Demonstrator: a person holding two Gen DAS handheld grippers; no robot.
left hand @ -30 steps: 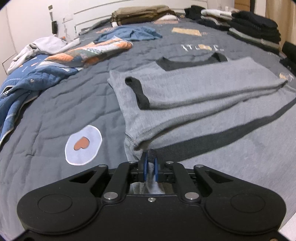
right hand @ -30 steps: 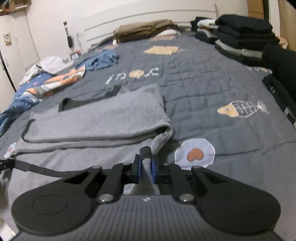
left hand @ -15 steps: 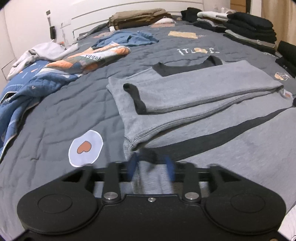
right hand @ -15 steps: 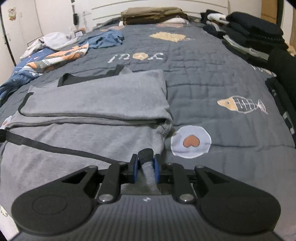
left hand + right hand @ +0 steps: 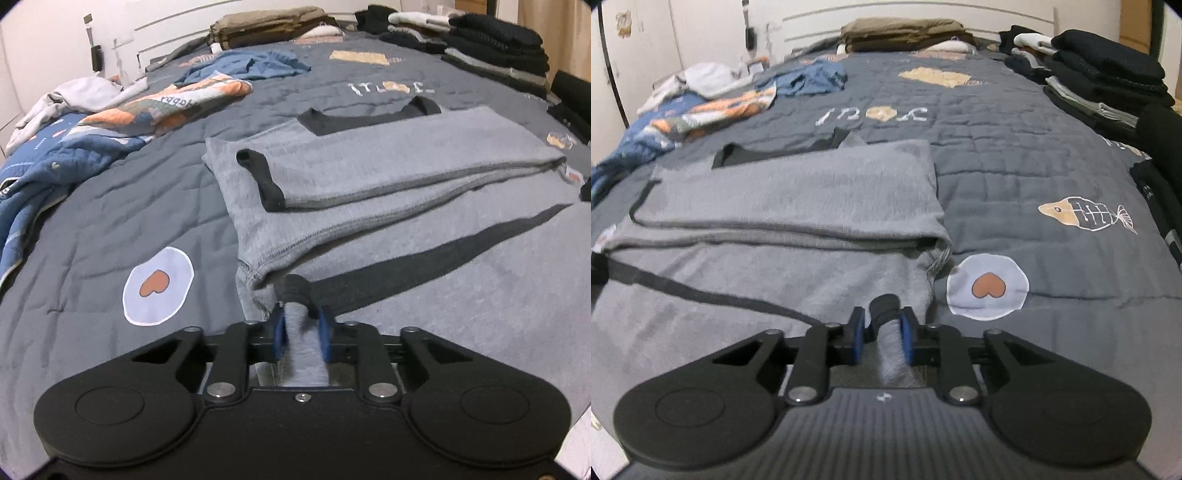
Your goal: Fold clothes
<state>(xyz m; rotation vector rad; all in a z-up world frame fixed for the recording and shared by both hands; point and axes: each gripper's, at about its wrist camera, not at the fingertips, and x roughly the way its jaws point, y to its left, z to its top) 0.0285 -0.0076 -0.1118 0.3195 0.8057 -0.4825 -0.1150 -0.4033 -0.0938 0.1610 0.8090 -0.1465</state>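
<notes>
A grey sweater (image 5: 388,173) with black collar, cuffs and hem band lies on the bed, its sleeves folded across the chest; it also shows in the right wrist view (image 5: 783,199). My left gripper (image 5: 301,326) sits at the sweater's near left hem corner. Its blue pads stand a little apart with grey cloth lying loosely between them. My right gripper (image 5: 881,330) sits at the near right hem corner, pads likewise parted with cloth between them. The black hem band (image 5: 424,266) runs between the two grippers.
The bed has a dark grey quilt (image 5: 110,221) with patches. Unfolded clothes (image 5: 166,103) lie at the far left. Folded dark stacks (image 5: 1108,85) line the right side. A brown folded pile (image 5: 905,33) sits by the headboard.
Both grippers were shut on the hem corners one second ago. The left one opened first, then the right; the cloth now rests loose between the pads.
</notes>
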